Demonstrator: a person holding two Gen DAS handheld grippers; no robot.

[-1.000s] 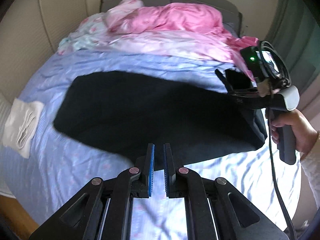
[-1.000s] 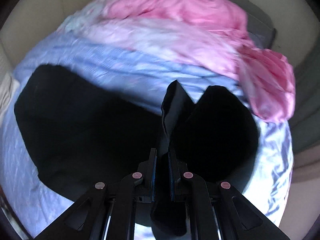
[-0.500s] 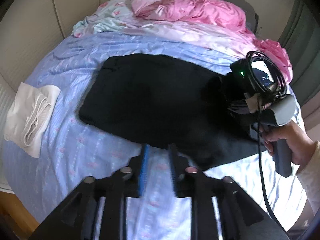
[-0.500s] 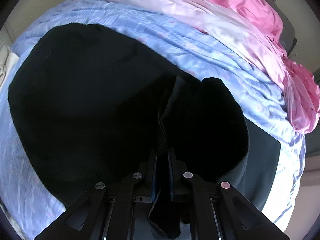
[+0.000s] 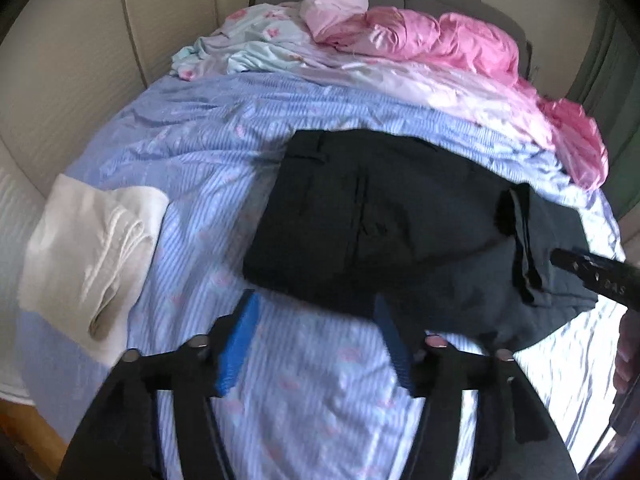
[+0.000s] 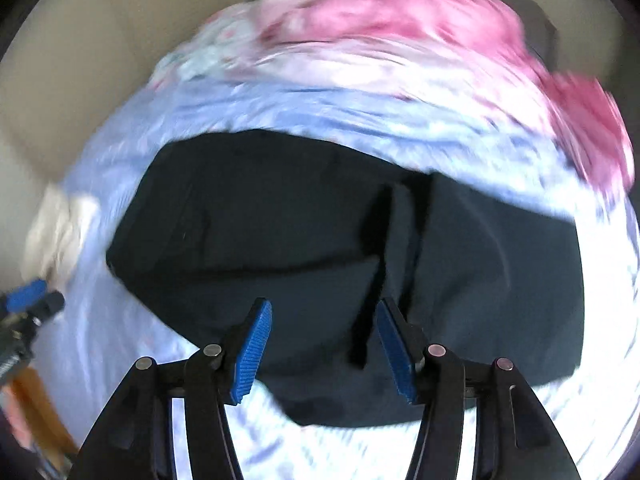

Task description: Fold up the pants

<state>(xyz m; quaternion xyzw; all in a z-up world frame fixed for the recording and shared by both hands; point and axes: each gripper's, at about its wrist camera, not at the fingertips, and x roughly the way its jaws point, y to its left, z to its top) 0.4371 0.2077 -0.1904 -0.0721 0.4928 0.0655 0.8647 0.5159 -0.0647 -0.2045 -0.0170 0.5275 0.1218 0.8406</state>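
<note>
Both the left hand-held gripper [image 5: 316, 338] and right hand-held gripper [image 6: 322, 346] hover spread wide, empty, above the folded black pants [image 5: 372, 216].

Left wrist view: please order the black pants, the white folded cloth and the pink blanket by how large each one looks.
1. black pants, the largest.
2. and 3. pink blanket and white folded cloth: unsure. They look roughly alike in area, and the cloth lies nearer the camera while the blanket is far back.

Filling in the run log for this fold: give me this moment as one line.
left gripper: open, empty | right gripper: open, empty | black pants: folded, flat on blue bedsheet | white towel: left of pants
</note>
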